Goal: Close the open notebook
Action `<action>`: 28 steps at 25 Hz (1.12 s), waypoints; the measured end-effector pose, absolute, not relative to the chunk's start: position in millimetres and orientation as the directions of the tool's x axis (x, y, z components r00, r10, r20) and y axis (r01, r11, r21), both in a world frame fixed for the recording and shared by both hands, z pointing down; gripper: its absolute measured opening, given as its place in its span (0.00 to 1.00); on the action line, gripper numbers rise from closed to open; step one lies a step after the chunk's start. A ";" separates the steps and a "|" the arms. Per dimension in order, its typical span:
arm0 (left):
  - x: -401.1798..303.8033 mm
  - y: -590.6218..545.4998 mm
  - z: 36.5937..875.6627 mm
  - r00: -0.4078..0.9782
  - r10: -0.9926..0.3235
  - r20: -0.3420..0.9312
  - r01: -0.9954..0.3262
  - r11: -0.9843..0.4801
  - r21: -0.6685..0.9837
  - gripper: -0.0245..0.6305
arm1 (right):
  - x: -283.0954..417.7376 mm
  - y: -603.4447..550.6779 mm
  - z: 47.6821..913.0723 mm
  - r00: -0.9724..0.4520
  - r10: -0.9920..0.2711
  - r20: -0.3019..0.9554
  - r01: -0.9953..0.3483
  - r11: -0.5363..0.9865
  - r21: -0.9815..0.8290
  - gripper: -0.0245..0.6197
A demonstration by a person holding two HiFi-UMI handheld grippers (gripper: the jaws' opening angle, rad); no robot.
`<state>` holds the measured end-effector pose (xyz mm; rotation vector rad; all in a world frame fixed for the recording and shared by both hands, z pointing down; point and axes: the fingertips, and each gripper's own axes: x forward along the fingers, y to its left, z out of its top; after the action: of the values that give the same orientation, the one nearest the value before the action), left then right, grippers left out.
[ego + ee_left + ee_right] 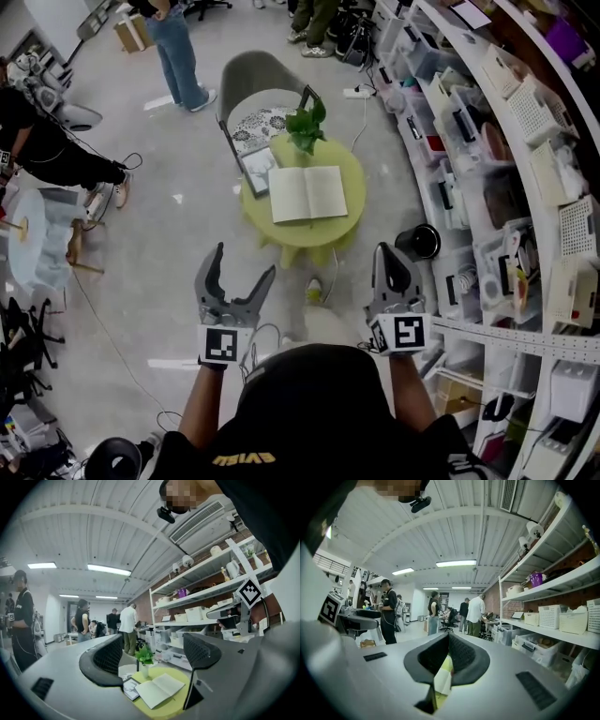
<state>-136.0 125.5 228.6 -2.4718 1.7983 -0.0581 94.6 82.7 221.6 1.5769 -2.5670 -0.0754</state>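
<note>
Lying open and flat, pages up, the notebook (308, 193) sits just above the centre of the head view, spine running roughly up the frame, both halves spread evenly. It rests on a small round yellow-green table (300, 246).

- At the notebook's left edge: a small dark-framed picture (258, 171), just beside it, possibly touching.
- Above it, at the table's far side: a potted plant (307, 127), near but apart from the pages.
- Behind the table: a grey chair (258, 80). Right side of the frame: curved shelving (525, 141) packed with bins and baskets.
- People stand at the upper left, well away.

Tongs:
- Left gripper (244, 261), lower left of centre, jaws spread wide, nothing between them. Its own view frames the notebook and plant through the gap, far off.
- Right gripper (394, 251), lower right of centre, jaws pressed together on nothing. Only a sliver of page and table shows below its closed tips.
- Both point level toward the table and are well short of it.

Step in hand, as I read it: the approach. The notebook is untouched and fully open.

Next move likely calls for carrying one gripper to an outer page edge, getting a tip under that cover, then swinging it over the spine onto the other half. The frame crowds the left edge, so the right half looks the easier one to lift.
</note>
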 end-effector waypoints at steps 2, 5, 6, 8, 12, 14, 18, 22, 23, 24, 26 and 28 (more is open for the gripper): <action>-129.9 101.4 229.4 0.307 -0.952 -0.006 -0.947 -0.305 -0.104 0.68 | 97.6 56.8 222.4 -0.461 -0.883 0.090 -0.877 0.469 0.106 0.04; -117.2 67.9 230.5 0.295 -0.955 0.022 -0.949 -0.296 -0.111 0.68 | 108.0 18.4 224.5 -0.474 -0.875 0.097 -0.871 0.482 0.094 0.04; -113.3 57.3 229.7 0.291 -0.956 0.026 -0.950 -0.292 -0.111 0.68 | 111.8 6.1 225.3 -0.477 -0.874 0.098 -0.870 0.485 0.088 0.04; -107.1 36.2 227.2 0.281 -0.959 0.029 -0.952 -0.282 -0.116 0.68 | 118.7 -17.9 228.0 -0.484 -0.869 0.103 -0.867 0.492 0.076 0.04; -101.1 4.2 226.0 0.250 -0.967 0.051 -0.958 -0.254 -0.129 0.68 | 127.1 -58.5 236.6 -0.509 -0.852 0.125 -0.854 0.518 0.055 0.04; -102.6 -8.2 231.1 0.227 -0.972 0.065 -0.963 -0.234 -0.135 0.68 | 127.9 -75.1 243.5 -0.524 -0.840 0.141 -0.844 0.534 0.046 0.04; -113.9 -31.5 252.3 0.164 -0.979 0.120 -0.977 -0.178 -0.118 0.68 | 121.4 -102.3 265.0 -0.558 -0.808 0.187 -0.818 0.574 0.040 0.04; -123.5 -36.8 264.2 0.128 -0.983 0.133 -0.986 -0.141 -0.093 0.68 | 113.3 -114.6 288.0 -0.575 -0.784 0.233 -0.799 0.600 0.047 0.04; -127.6 -34.0 269.7 0.114 -0.982 0.149 -0.988 -0.128 -0.086 0.68 | 109.8 -114.0 295.3 -0.582 -0.773 0.252 -0.791 0.610 0.046 0.04; -133.3 -30.7 276.7 0.099 -0.981 0.169 -0.990 -0.114 -0.079 0.68 | 104.6 -112.4 302.7 -0.590 -0.762 0.269 -0.782 0.621 0.044 0.04; -146.5 -27.3 293.8 0.077 -0.977 0.201 -0.994 -0.091 -0.061 0.68 | 91.7 -108.8 317.1 -0.606 -0.740 0.292 -0.764 0.643 0.043 0.04; -154.5 -31.4 312.9 0.069 -0.976 0.206 -0.997 -0.073 -0.012 0.68 | 82.4 -108.1 332.2 -0.614 -0.724 0.316 -0.752 0.658 0.046 0.04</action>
<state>-154.5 -31.4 312.9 -2.3888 2.2237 -0.2623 82.4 -108.1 332.2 1.1780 -2.5696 0.1305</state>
